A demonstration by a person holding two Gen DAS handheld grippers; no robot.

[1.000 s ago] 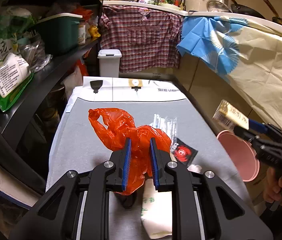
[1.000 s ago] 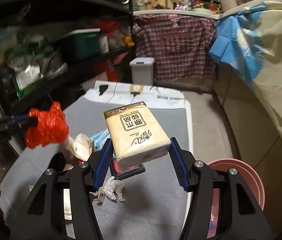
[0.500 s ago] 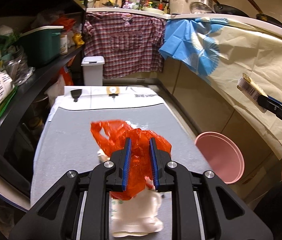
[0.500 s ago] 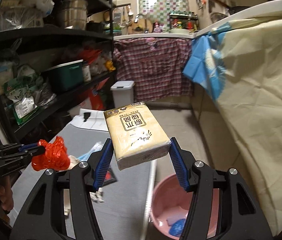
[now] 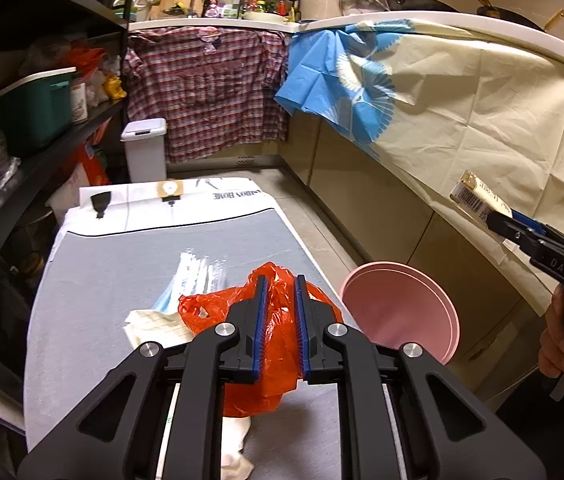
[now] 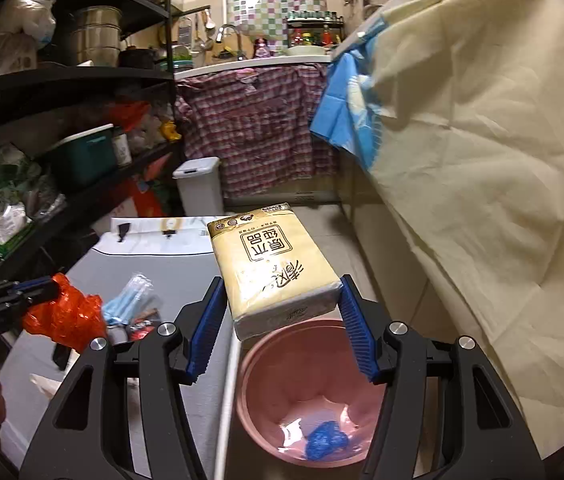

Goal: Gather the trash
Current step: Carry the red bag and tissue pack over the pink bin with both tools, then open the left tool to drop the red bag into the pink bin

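Observation:
My left gripper [image 5: 279, 280] carries a crumpled orange plastic bag [image 5: 277, 360] over the right part of the grey table [image 5: 121, 264]. Its jaws are closing, and the blue pads press on the bag. From the right wrist view that gripper [image 6: 47, 284] and the orange bag [image 6: 61, 316] show at the left. My right gripper [image 6: 282, 280] is shut on a cream tissue pack [image 6: 269, 256] and holds it above the pink bin [image 6: 249, 360] on the floor. A blue scrap [image 6: 326, 440] lies inside. The left wrist view shows the pink bin [image 5: 398, 308] beside the table and the tissue pack [image 5: 474, 196].
Blue face masks [image 6: 127, 300], a black and red wrapper [image 6: 141, 324] and white paper [image 5: 157, 324] lie on the table. Loaded black shelves [image 5: 41, 152] run along the left. A white lidded bin [image 5: 143, 152] stands at the back, and a cloth-draped counter [image 5: 462, 100] lines the right.
Both grippers have swung right. The tissue pack now hangs over the pink bin, and the orange bag has travelled from mid-table to near its right edge.

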